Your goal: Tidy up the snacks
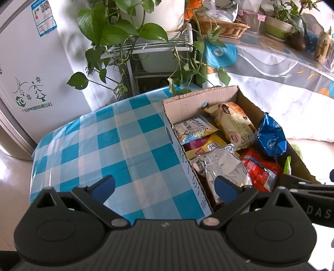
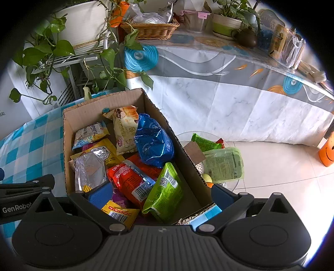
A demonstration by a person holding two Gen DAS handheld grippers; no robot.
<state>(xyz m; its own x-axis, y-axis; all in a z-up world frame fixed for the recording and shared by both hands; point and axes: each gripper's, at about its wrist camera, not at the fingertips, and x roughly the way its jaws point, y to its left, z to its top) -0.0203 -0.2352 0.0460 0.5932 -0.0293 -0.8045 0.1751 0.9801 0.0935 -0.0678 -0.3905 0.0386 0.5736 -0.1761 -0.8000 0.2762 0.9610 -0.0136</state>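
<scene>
1. Snacks fill the cardboard box (image 2: 68, 116) at frame centre, on your checked cloth (image 1: 117, 150).
2. Your right gripper (image 2: 160, 197) is spread, empty, straddling the box's near right wall above the green packet (image 2: 165, 191).
3. Your left gripper (image 1: 165, 187) is spread, empty, straddling the left wall beside the silver packet (image 1: 223, 164).

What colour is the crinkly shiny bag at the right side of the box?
Blue, with white print: the crinkly bag shows best in the right wrist view.

A trailing green-leaved pothos plant (image 1: 117, 31) stands in a white pot (image 1: 158, 14) on a white wire rack (image 1: 146, 44). A woven wicker basket (image 2: 150, 29) sits on the patterned tablecloth (image 2: 229, 83). A dark brown clay teapot (image 2: 246, 38) rests near a green-banded planter (image 2: 225, 26). The floor is pale glossy tile (image 2: 281, 173).
</scene>
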